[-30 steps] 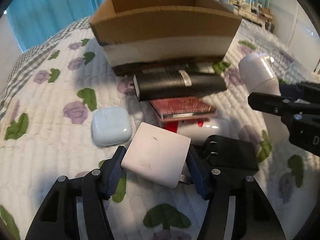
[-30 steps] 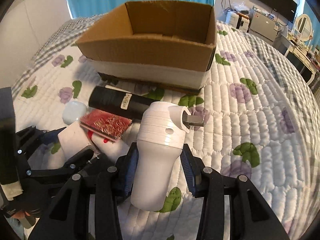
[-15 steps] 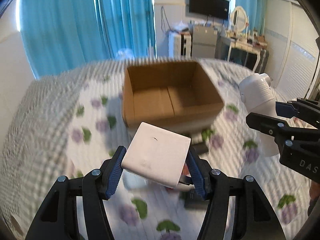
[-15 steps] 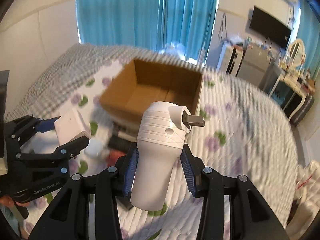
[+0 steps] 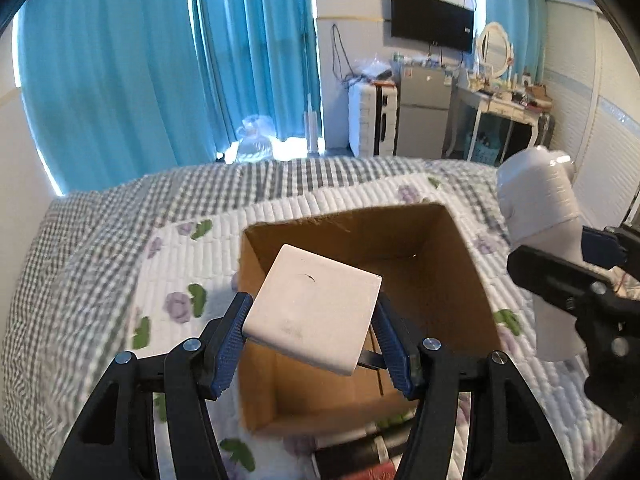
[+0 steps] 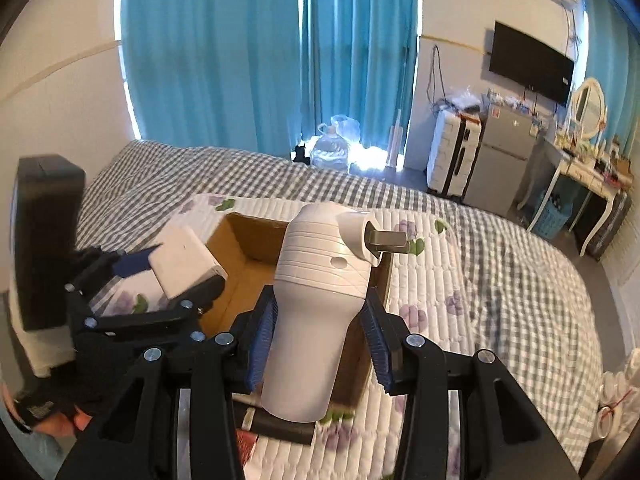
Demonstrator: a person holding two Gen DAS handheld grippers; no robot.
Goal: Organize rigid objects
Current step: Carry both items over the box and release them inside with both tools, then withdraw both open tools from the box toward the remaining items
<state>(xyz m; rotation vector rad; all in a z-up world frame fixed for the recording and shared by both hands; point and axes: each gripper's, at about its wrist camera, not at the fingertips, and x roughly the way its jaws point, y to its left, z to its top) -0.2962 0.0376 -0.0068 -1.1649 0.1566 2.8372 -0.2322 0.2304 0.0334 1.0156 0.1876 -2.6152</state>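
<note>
My left gripper (image 5: 312,332) is shut on a white square charger (image 5: 312,308) and holds it in the air over the near left part of the open cardboard box (image 5: 440,272). My right gripper (image 6: 320,340) is shut on a white handheld device with a metal nozzle (image 6: 320,304) and holds it upright above the box's (image 6: 240,256) near right side. The right gripper and its device (image 5: 540,216) show at the right of the left wrist view. The left gripper with the charger (image 6: 184,260) shows at the left of the right wrist view. The box looks empty.
The box sits on a quilted floral bedspread (image 5: 176,264) over a checked sheet. A black cylinder (image 5: 360,452) and a red item (image 6: 244,444) lie on the bed in front of the box. Blue curtains, a suitcase, a fridge and a dressing table stand behind the bed.
Both grippers have risen from the bed with their objects and moved forward over the box. The view went from the items on the quilt to looking down into the box.
</note>
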